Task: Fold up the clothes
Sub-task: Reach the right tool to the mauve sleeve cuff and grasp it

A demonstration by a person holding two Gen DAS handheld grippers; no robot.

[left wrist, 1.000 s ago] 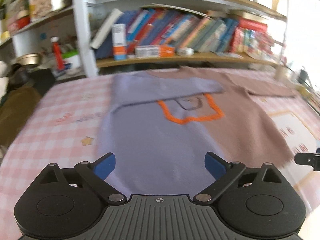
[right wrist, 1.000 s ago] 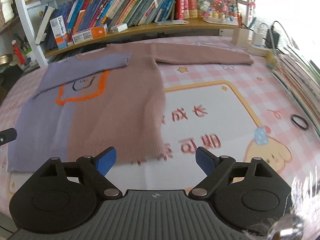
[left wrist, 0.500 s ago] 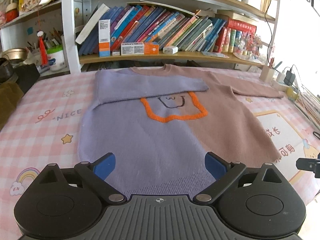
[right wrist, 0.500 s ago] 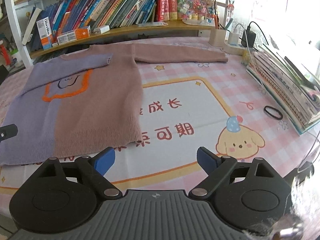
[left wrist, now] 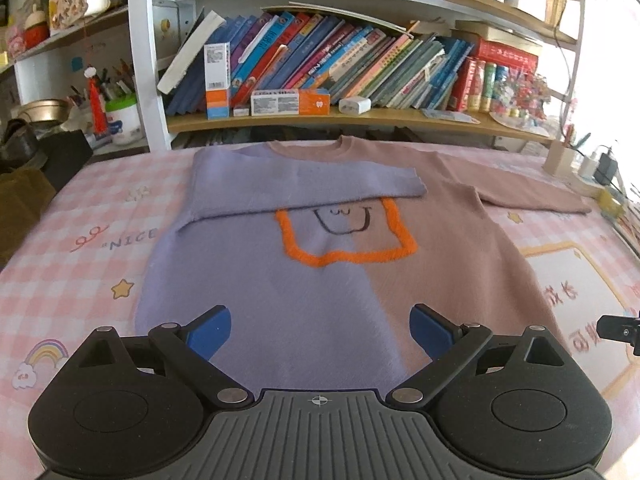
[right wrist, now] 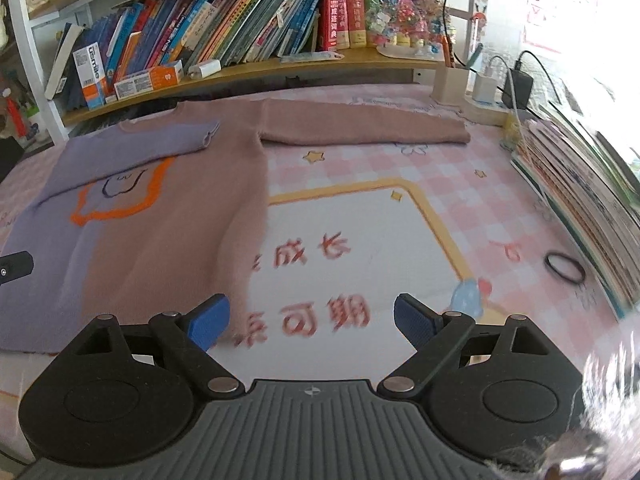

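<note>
Flat on the counter [right wrist: 460,184]: sweater [left wrist: 320,280], lilac sleeve [left wrist: 304,188] already folded across the chest, brown sleeve [right wrist: 360,126] stretched out rightward, long axis across. Left gripper [left wrist: 320,332] over the hem, jaws wide, empty. Right gripper [right wrist: 312,320] just off the right edge, jaws wide, empty, nearer that sleeve.

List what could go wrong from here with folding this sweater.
1. The purple sleeve already lies folded across the chest; dragging the sweater may undo it.
2. The brown sleeve stretches toward the charger and cables, so swinging it in could snag them.
3. Both tongs, left and right, are open above the hem; a shallow pinch may slip off.
</note>
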